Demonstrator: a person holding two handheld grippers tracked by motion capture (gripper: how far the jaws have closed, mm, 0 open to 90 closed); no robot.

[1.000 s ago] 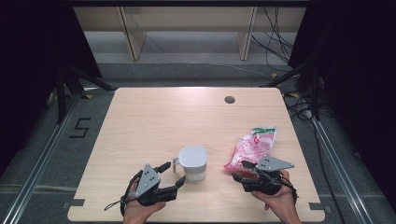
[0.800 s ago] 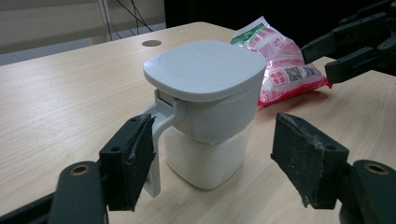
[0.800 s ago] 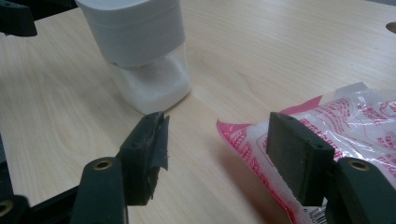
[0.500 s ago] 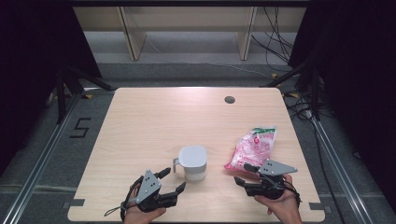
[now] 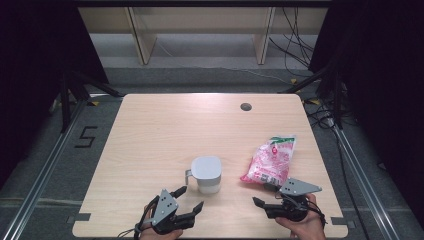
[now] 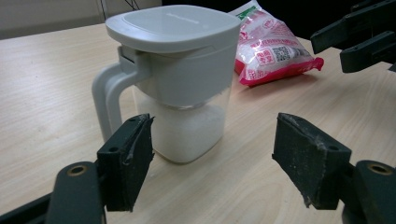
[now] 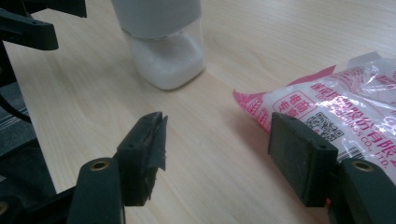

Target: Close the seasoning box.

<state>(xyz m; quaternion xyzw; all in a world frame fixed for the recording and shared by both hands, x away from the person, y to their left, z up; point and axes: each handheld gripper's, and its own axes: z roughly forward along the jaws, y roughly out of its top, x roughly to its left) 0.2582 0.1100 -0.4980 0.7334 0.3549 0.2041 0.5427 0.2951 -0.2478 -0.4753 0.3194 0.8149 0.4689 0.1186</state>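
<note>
Pink bag [image 5: 267, 162] lay flat near table [image 5: 160, 130] right edge, long axis running away | just ahead of right gripper [image 5: 265, 197], jaws spread, empty | jug [image 5: 206, 173] ahead of left gripper [image 5: 192, 197], spread too, apart.

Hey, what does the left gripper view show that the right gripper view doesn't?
The left gripper view takes in the container's grey lid and its handle, and farther off at upper right the right gripper. The right gripper view looks along that gripper's own open jaws, with the bag's near end just beyond its right pad, and the left gripper shows at upper left. Both share the container with white grains in its clear base, the pink bag and the wooden table.
</note>
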